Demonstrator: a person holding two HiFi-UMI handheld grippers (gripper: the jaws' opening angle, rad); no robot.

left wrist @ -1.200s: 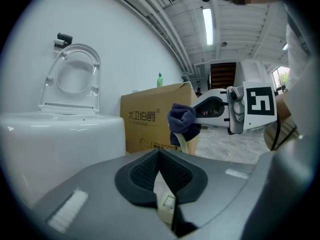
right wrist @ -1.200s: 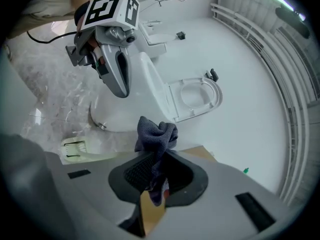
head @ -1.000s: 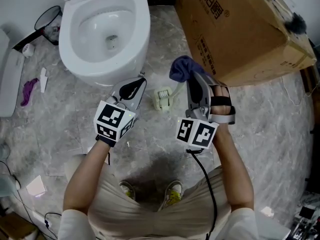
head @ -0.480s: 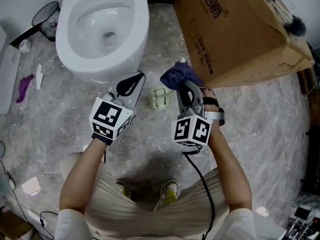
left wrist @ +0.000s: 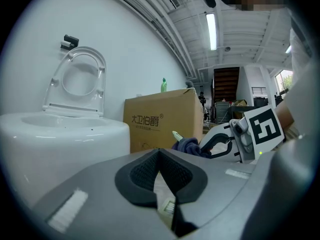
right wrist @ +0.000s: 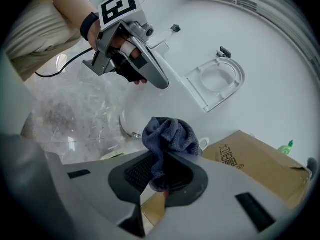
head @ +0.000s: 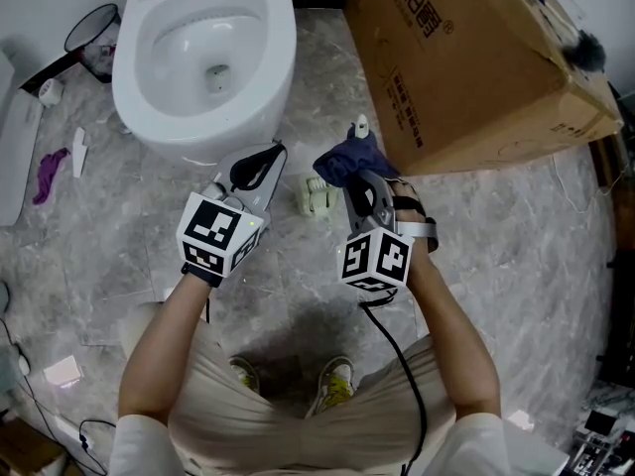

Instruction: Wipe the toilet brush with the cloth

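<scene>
1. The right hand-held gripper (right wrist: 162, 170) was clamped tight on a bunched dark-blue cloth (right wrist: 169, 135), which stood out past its tips.
2. The left hand-held gripper (head: 262, 163) had its jaws together, with nothing I could see between them. It was nosed toward the foot of the toilet (head: 149, 117).
3. The toilet brush (head: 316, 194), small and pale, lay on the marbled floor (head: 536, 246) between the two grippers, just in front of the toilet and near the cardboard box (head: 466, 67).
4. Its long axis ran on a slant. The thicker end lay on the left gripper's side, and the handle ran away toward the box, with its tip (head: 361, 125) showing beyond the cloth.
5. The cloth hung directly over the middle of that handle. Whether it already touched, I could not tell.
6. To my eye the right gripper was the nearer one. The wipe would have to travel along that slant, up or down the handle, not across it. The left gripper looked well placed to steady the thick end, should the brush skid.
</scene>
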